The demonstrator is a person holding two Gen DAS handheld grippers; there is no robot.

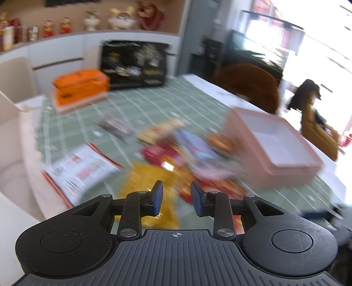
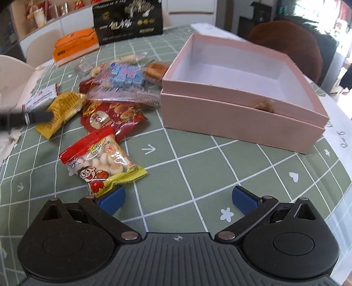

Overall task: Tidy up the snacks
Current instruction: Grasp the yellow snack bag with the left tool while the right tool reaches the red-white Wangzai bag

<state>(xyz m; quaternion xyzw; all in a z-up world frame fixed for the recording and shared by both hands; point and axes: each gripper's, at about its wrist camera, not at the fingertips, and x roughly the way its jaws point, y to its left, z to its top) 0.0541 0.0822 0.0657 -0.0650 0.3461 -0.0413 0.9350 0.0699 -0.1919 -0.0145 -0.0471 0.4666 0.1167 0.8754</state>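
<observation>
My left gripper (image 1: pixel 177 198) hovers over the snack pile with its blue pads a narrow gap apart and nothing pinched between them. A yellow packet (image 1: pixel 145 176) lies blurred just under its left finger. In the right wrist view that gripper's dark tip (image 2: pixel 37 116) sits at the left edge of the yellow packet (image 2: pixel 61 110), which rests on the cloth. My right gripper (image 2: pixel 178 195) is wide open and empty above the green checked tablecloth (image 2: pixel 198 158). A red-and-yellow packet of round biscuits (image 2: pixel 99 162) lies by its left finger. The pink box (image 2: pixel 242 114) (image 1: pixel 286 173) stands open, white inside.
More packets are heaped left of the box: a red one (image 2: pixel 114 118) and a clear bag of blue cubes (image 2: pixel 125 77). An orange box (image 2: pixel 74 44) and a black box (image 2: pixel 127 19) stand at the far edge. A brown chair (image 2: pixel 292 46) stands behind the box; a person (image 1: pixel 312 110) is far right.
</observation>
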